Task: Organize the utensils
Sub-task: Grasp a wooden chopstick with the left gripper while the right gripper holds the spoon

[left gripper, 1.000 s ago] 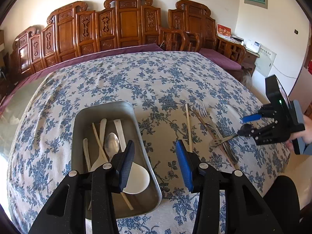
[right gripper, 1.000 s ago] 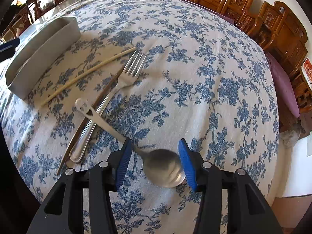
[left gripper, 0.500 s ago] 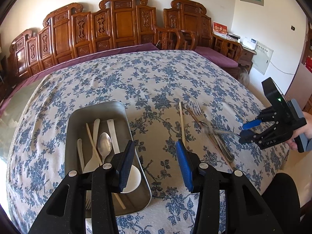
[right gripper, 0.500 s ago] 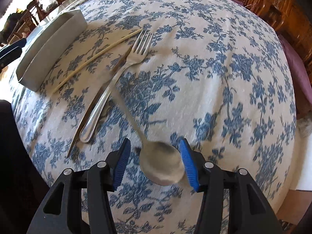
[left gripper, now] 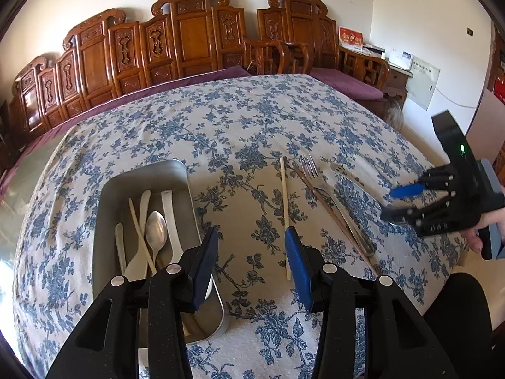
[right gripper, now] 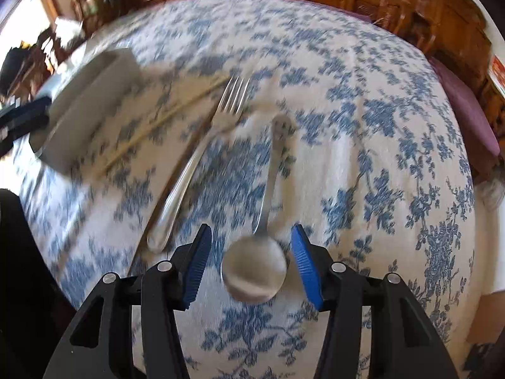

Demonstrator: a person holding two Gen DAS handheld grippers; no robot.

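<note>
A metal spoon (right gripper: 254, 271) lies on the flowered tablecloth, its bowl between the fingers of my right gripper (right gripper: 251, 230), which is open with a gap on the left side. Its handle (left gripper: 353, 186) points away, beside a metal fork (right gripper: 195, 170). A dark chopstick (left gripper: 331, 211) and a pale chopstick (left gripper: 285, 214) lie left of the fork. A metal tray (left gripper: 104, 208) holds a metal spoon (left gripper: 155, 230), white spoons and a chopstick. My left gripper (left gripper: 251, 243) hangs open and empty between the tray and the pale chopstick. The right gripper (left gripper: 389, 205) shows at the table's right side.
Carved wooden chairs (left gripper: 189, 38) line the table's far side. A person's hand (left gripper: 483, 230) holds the right gripper past the table's right edge. A dark leg (left gripper: 457, 315) is at the near right. The tray (right gripper: 94, 101) sits far left in the right wrist view.
The spoon's handle has swung from lying across the fork to lying beside it, pointing straight away from the right gripper. The left gripper has drifted slightly right of the tray.
</note>
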